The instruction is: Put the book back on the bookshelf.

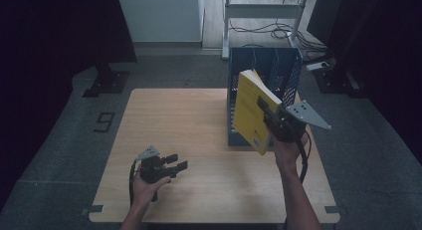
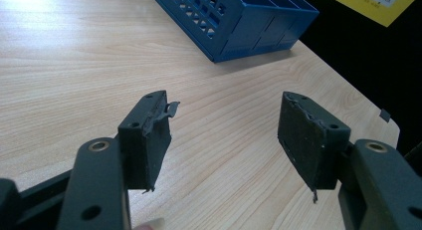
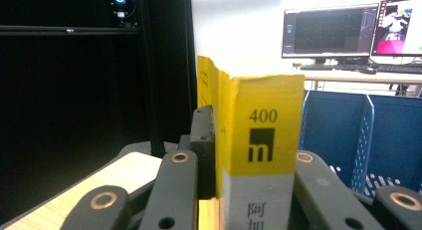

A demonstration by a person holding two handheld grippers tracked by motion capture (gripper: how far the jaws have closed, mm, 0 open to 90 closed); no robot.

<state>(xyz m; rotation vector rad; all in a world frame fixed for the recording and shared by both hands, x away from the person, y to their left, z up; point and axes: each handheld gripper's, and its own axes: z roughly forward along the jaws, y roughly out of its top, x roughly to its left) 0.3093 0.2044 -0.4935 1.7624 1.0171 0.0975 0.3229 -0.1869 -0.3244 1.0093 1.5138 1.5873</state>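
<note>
Right gripper (image 1: 266,113): jaws clamped on the book (image 1: 251,110), one on each cover (spine faces its camera).
Book: yellow, held upright in the air, just in front of the rack (image 1: 263,65).
Rack: blue, at the table's (image 1: 199,140) far right.
Left gripper (image 1: 176,163): jaws apart, nothing between them, low over the table's near left.

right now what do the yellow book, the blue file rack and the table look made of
Book: paper, smooth yellow cover with printed spine, page edges showing. File rack: likely moulded plastic, matte blue, walls pierced with a slot pattern. Table: light wood-grain top, probably laminate, faint sheen.
</note>
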